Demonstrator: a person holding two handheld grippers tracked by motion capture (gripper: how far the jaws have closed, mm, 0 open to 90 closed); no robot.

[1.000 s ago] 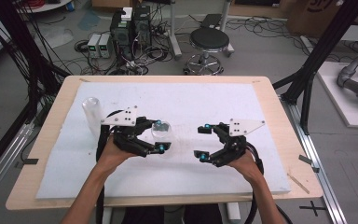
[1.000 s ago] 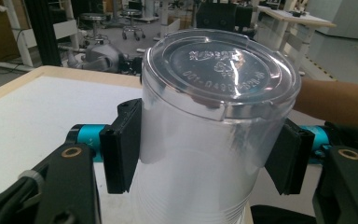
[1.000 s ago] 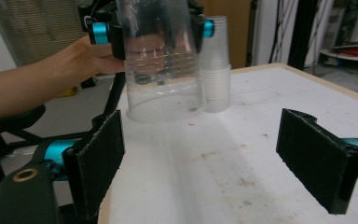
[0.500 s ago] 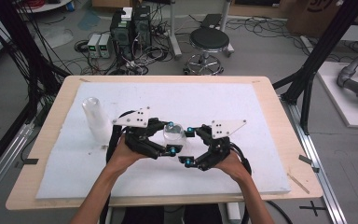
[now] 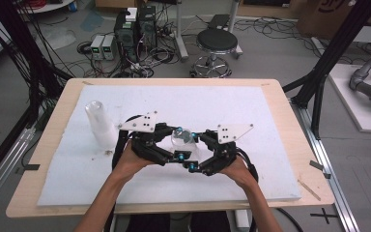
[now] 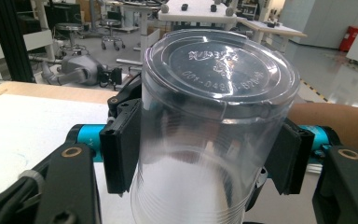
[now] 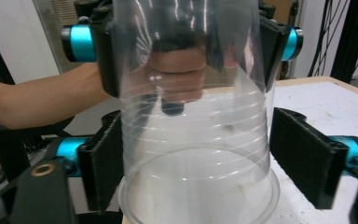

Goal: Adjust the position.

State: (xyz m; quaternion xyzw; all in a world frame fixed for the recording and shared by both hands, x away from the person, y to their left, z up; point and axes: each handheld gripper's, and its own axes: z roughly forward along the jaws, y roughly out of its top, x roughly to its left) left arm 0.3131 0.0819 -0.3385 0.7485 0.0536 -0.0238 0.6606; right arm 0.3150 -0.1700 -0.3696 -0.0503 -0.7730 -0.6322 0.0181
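A clear plastic cup (image 5: 182, 137) hangs above the white mat (image 5: 251, 111), between my two grippers. My left gripper (image 5: 174, 144) is shut on it: in the left gripper view both black pads (image 6: 121, 144) press the cup (image 6: 214, 84) just below its flat embossed end. My right gripper (image 5: 195, 151) faces the left one with the cup's other end between its jaws, which have just been closing. In the right gripper view one pad (image 7: 303, 158) stands a little off the cup (image 7: 191, 140) wall. The right gripper (image 7: 200, 168) is open.
A second clear cup (image 5: 100, 123) stands upright on the mat at the left. The mat covers most of the wooden table (image 5: 294, 145). Behind the far edge are a black stool (image 5: 216, 41), computer boxes and cables.
My right gripper has moved left up to the cup, and its jaws have narrowed around it. The left gripper has kept its hold and barely moved.
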